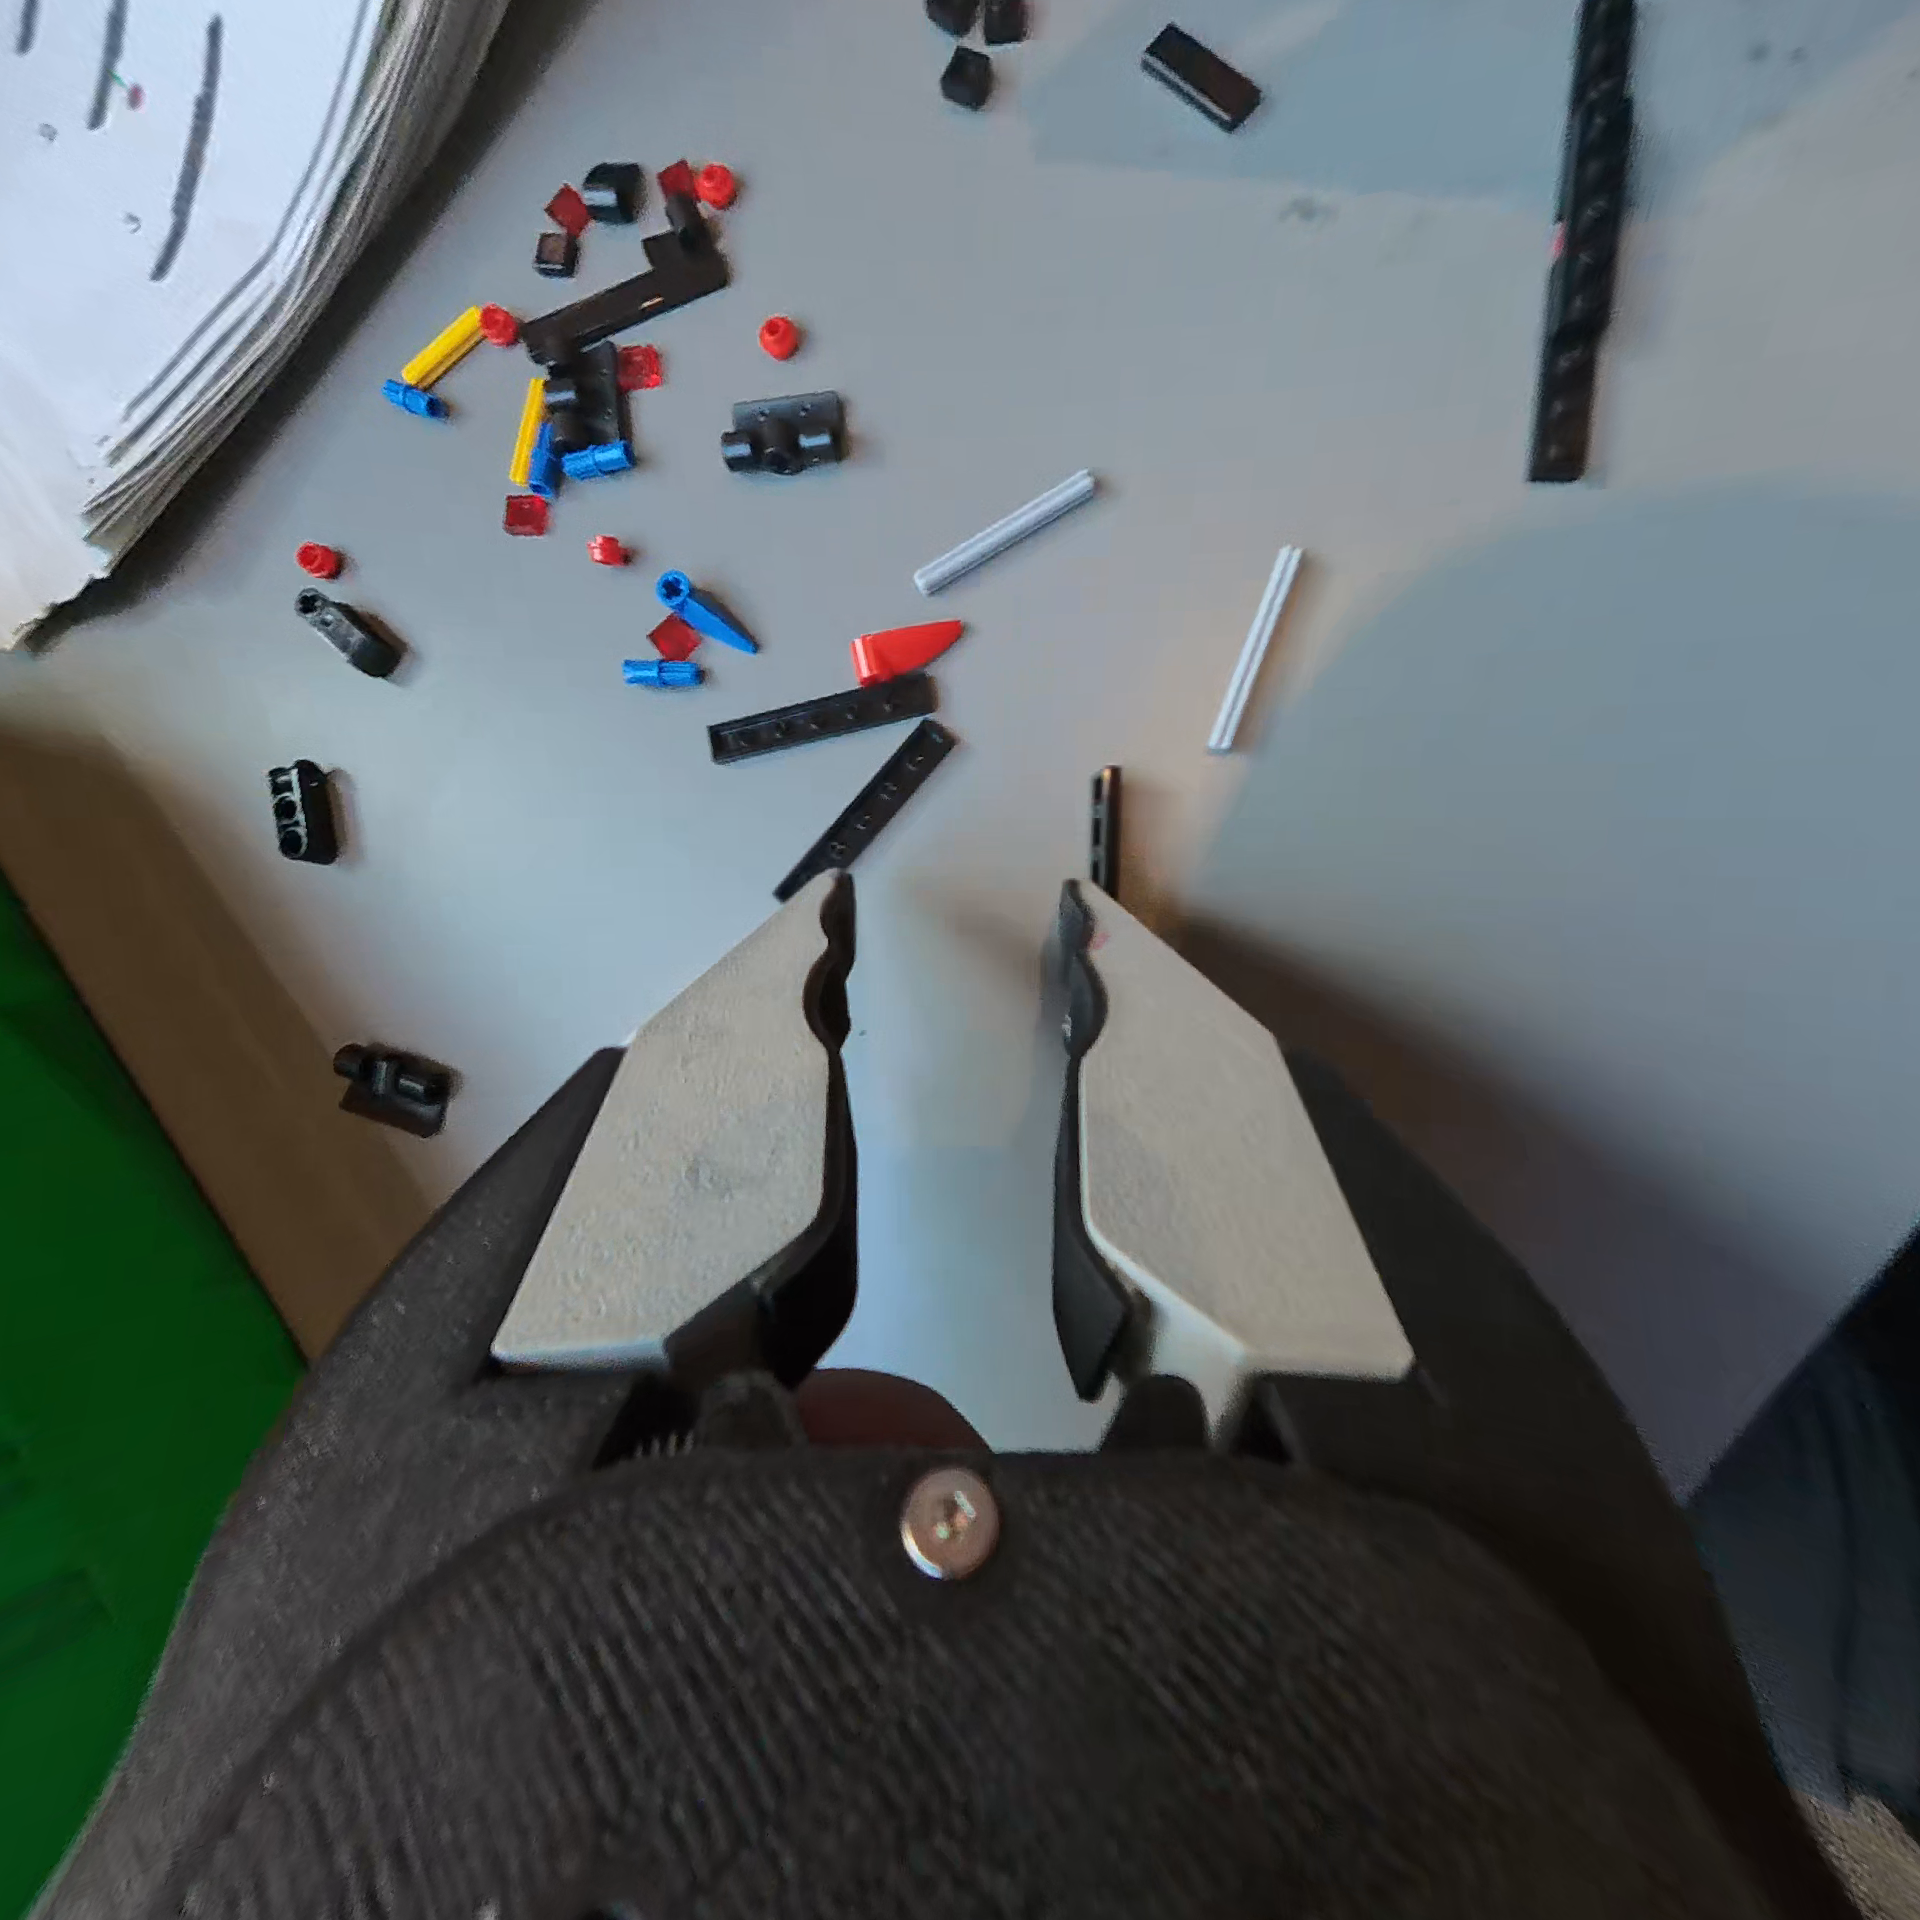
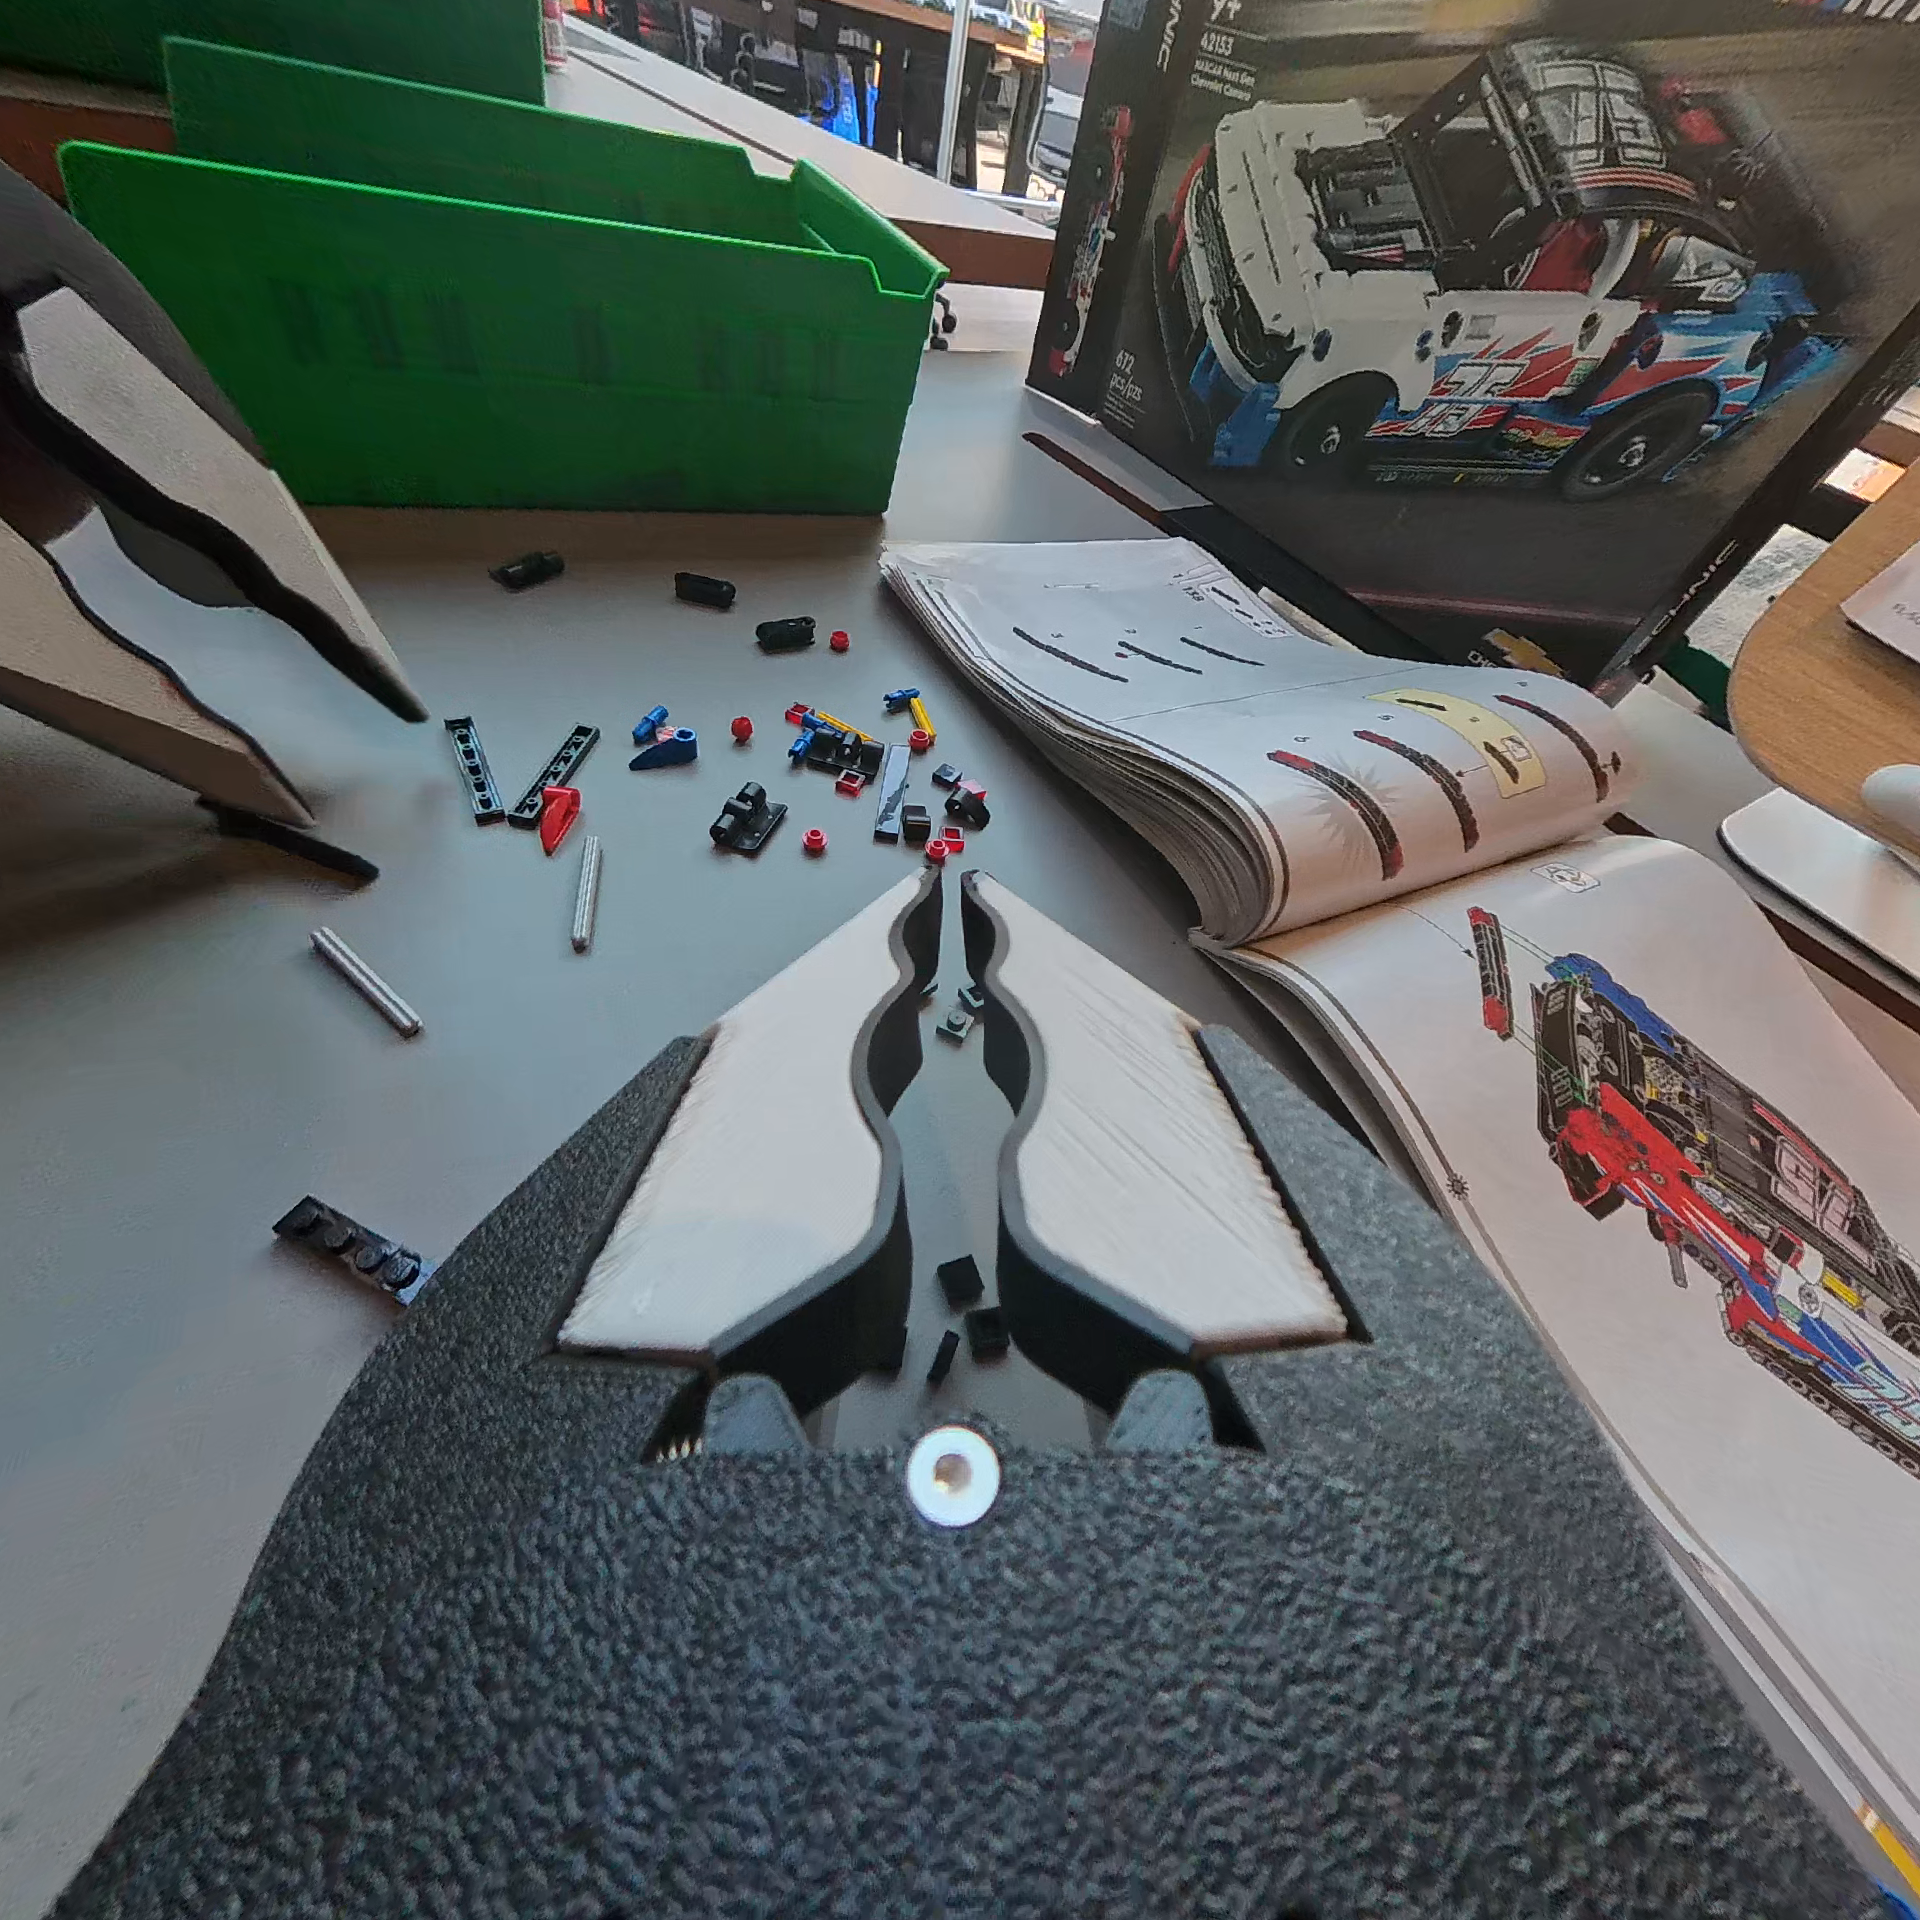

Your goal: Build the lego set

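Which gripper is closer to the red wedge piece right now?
Left. The left gripper hovers open just short of the red wedge piece, by the black beams. The right gripper, nearly shut, sits farther off, near the open manual.

Worktop was pale grey. Scattered small pieces showed black, red, blue, yellow. Curved wedge was bright red; two rods light grey; long strip black. Bin was solid green. Booklet had white pages with black, red, yellow marks. Box was dark, printed with white, blue, red car. Left gripper and right gripper were beige-faced, black-edged, in speckled black housings.
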`<state>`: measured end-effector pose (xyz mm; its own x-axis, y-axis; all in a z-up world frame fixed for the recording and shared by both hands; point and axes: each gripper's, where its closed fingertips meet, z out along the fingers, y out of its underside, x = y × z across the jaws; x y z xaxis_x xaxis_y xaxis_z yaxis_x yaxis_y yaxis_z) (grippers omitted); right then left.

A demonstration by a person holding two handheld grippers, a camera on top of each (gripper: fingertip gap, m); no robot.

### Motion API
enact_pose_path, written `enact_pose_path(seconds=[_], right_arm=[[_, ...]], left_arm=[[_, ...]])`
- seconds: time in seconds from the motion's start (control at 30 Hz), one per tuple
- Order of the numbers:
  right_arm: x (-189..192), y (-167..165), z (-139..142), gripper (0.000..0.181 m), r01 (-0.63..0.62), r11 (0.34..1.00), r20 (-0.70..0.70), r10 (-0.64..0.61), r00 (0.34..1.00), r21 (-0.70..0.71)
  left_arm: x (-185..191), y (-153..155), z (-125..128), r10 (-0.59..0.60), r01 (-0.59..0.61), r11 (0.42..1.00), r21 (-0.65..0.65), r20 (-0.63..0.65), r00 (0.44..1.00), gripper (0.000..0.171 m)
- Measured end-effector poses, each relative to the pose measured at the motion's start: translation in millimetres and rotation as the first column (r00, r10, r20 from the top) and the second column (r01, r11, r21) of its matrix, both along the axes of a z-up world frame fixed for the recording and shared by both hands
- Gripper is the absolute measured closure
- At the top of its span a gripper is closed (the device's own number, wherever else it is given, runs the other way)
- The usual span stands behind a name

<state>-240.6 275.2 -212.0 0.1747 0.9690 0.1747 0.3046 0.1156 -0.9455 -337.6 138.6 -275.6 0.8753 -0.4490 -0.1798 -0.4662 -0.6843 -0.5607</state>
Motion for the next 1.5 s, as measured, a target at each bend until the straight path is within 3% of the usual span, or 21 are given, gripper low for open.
enact_pose_path(seconds=[0.2, 0.3, 0.4, 0.53, 0.7, 0.83, 1.03, 1.17, 1.37, 1.5], right_arm=[[-8, -5, -7, 0.178, -0.02, 1.0, 0.067, 0.02, 0.998, 0.002], [-22, 0, -4, 0.174, -0.024, 1.0, 0.109, 0.023, 0.994, 0.003], [-46, 10, 0, 0.169, -0.024, 1.0, 0.145, 0.024, 0.989, -0.005], [-77, 16, -25, 0.167, -0.06, 0.995, 0.281, 0.079, 0.956, -0.076], [-90, 40, -36, 0.17, -0.026, 1.0, 0.375, 0.028, 0.927, -0.011], [-95, 43, -46, 0.171, -0.042, 0.998, 0.429, 0.06, 0.901, -0.05], [-97, 31, -67, 0.177, -0.103, 0.988, 0.489, 0.147, 0.86, -0.115], [-91, 30, -60, 0.177, -0.104, 0.989, 0.462, 0.141, 0.876, -0.106], [-93, 35, -66, 0.177, -0.082, 0.983, 0.457, 0.149, 0.877, -0.163], [-94, 25, -65, 0.181, -0.118, 0.98, 0.458, 0.181, 0.87, -0.163]], left_arm=[[-10, 17, -1, 0.036, -0.037, 0.999, 0.031, 0.011, 0.999, 0.133], [-10, 32, 12, 0.043, -0.049, 0.993, 0.104, 0.064, 0.997, 0.136], [-29, 51, 23, 0.134, -0.144, 0.975, 0.167, 0.073, 0.988, 0.14], [-49, 83, 36, 0.215, -0.248, 0.94, 0.232, 0.158, 0.964, 0.141], [-65, 99, 25, 0.289, -0.319, 0.93, 0.183, 0.173, 0.942, 0.141], [-65, 98, 13, 0.287, -0.315, 0.939, 0.139, 0.189, 0.939, 0.142], [-70, 117, 22, 0.273, -0.316, 0.929, 0.192, 0.221, 0.936, 0.146], [-83, 131, 31, 0.297, -0.35, 0.903, 0.248, 0.228, 0.927, 0.149], [-105, 148, 45, 0.383, -0.484, 0.801, 0.352, 0.318, 0.867, 0.159], [-113, 147, 50, 0.426, -0.499, 0.763, 0.41, 0.26, 0.866, 0.162]])
